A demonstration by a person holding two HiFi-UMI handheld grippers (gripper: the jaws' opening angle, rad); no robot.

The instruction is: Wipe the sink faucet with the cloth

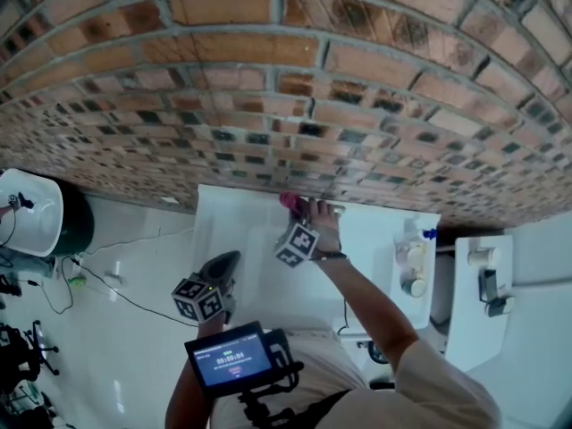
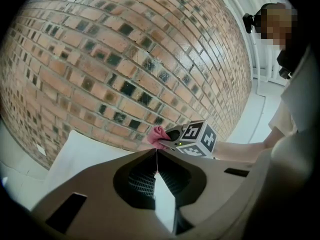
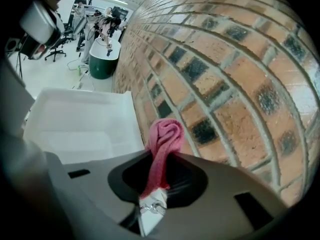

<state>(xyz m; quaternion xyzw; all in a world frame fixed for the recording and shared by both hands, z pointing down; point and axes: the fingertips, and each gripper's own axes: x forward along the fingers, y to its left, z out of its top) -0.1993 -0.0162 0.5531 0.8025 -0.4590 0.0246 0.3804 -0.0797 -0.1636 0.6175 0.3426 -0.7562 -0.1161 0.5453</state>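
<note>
Dark-green drum (image 1: 79,226) with a white top (image 1: 31,211) stands at the far left on the pale floor (image 1: 116,356), and thin cables (image 1: 134,298) trail from it toward the middle. A brick wall (image 1: 313,79) runs behind everything.

Next comes the white sink (image 1: 237,231), set against the foot of the wall. The left gripper (image 1: 228,262) hangs over the sink's near left part. In its own view the two jaws (image 2: 156,156) are pressed together with nothing between them.

A small screen (image 1: 231,357) sits at the person's chest, low in the head view.

Further right, the right gripper (image 1: 295,207) is up at the sink's back edge, just beside the bricks. Its jaws are clenched on the pink cloth (image 3: 167,134), whose bunched end pokes out past the jaw tips and lies close to the wall; whether it touches the bricks I cannot tell. A small shiny metal piece (image 3: 150,209) shows below the cloth inside the jaws. The faucet cannot be picked out: the right gripper and the hand (image 1: 323,231) cover that spot. From the left gripper view the cloth (image 2: 157,134) shows just left of the right gripper's marker cube (image 2: 197,138).

Right of the sink stand two white fixtures (image 1: 420,275), carrying small bottles or fittings too small to identify.
</note>
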